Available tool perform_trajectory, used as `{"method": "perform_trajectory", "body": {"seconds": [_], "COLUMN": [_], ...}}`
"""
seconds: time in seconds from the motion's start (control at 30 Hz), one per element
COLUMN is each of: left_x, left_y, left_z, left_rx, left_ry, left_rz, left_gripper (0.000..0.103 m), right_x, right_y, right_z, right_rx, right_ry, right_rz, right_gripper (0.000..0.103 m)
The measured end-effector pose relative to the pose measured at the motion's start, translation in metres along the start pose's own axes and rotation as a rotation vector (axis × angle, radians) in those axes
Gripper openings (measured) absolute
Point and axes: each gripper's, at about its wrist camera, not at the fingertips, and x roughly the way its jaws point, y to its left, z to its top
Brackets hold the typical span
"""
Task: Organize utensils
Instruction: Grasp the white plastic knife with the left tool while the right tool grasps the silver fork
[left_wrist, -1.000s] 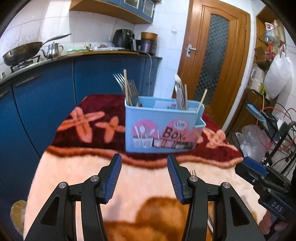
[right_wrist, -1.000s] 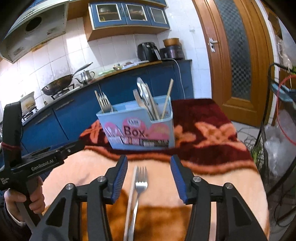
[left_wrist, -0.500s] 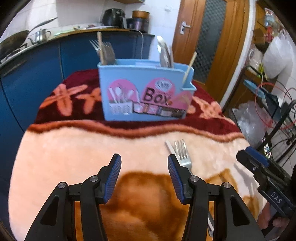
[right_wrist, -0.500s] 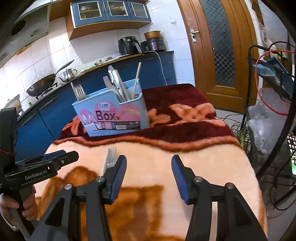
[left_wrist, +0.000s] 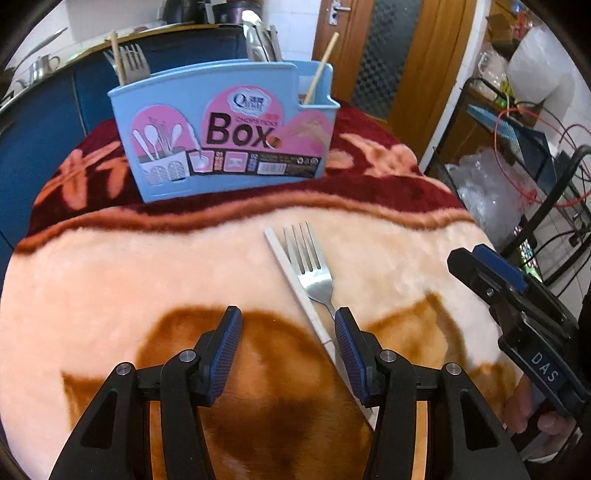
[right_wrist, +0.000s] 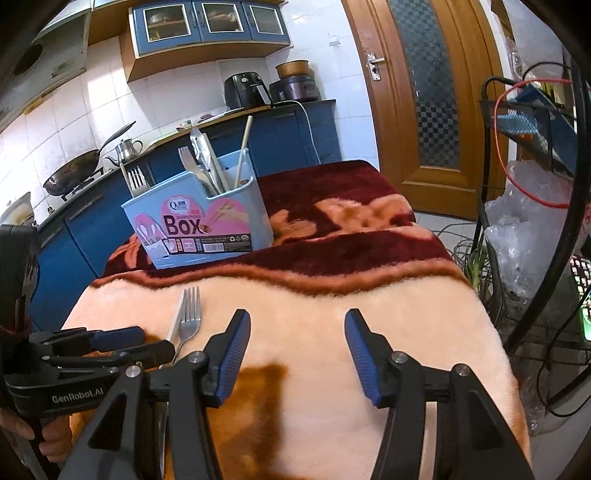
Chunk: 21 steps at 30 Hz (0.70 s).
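- The left gripper (left_wrist: 287, 325) stood half open over the blanket (left_wrist: 110, 280), holding nothing.
- The right gripper (right_wrist: 297, 332) was opening, with nothing between its jaws.
- The fork (left_wrist: 312, 266) lay beside a white chopstick (left_wrist: 295, 280), in front of the blue utensil box (left_wrist: 229, 133).

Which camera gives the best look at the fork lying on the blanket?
The left wrist view: the fork lies near the middle, tines and neck sharp, beside a white chopstick. In the right wrist view it is smaller, off to the left, and its handle is hidden behind the left hand-held gripper.
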Motion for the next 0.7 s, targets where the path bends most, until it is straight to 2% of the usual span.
{"method": "perform_trajectory", "body": {"seconds": [0.33,0.4,0.5,0.57,0.7], "left_x": [0.0,0.001,0.0,0.003,0.009], "left_y": [0.003,0.006,0.007,0.005,0.002], "left_z": [0.001,0.001,0.001,0.004,0.01], "left_rx": [-0.003,-0.014,-0.013,-0.007,0.008], "left_ry": [0.016,0.025,0.042,0.073,0.123], "left_rz": [0.017,0.001,-0.033,-0.071,-0.101], "left_gripper": [0.053,0.051,0.041,0.028,0.021], "right_x": [0.001,0.001,0.001,0.0,-0.003], "right_y": [-0.002,-0.002,-0.002,0.0,0.006], "right_z": [-0.002,-0.002,-0.002,-0.001,0.0], "right_rx": [0.01,0.009,0.008,0.005,-0.003], "right_ry": [0.003,0.004,0.003,0.004,0.002], "right_rz": [0.009,0.009,0.01,0.011,0.016], "right_gripper": [0.057,0.057,0.057,0.057,0.057]}}
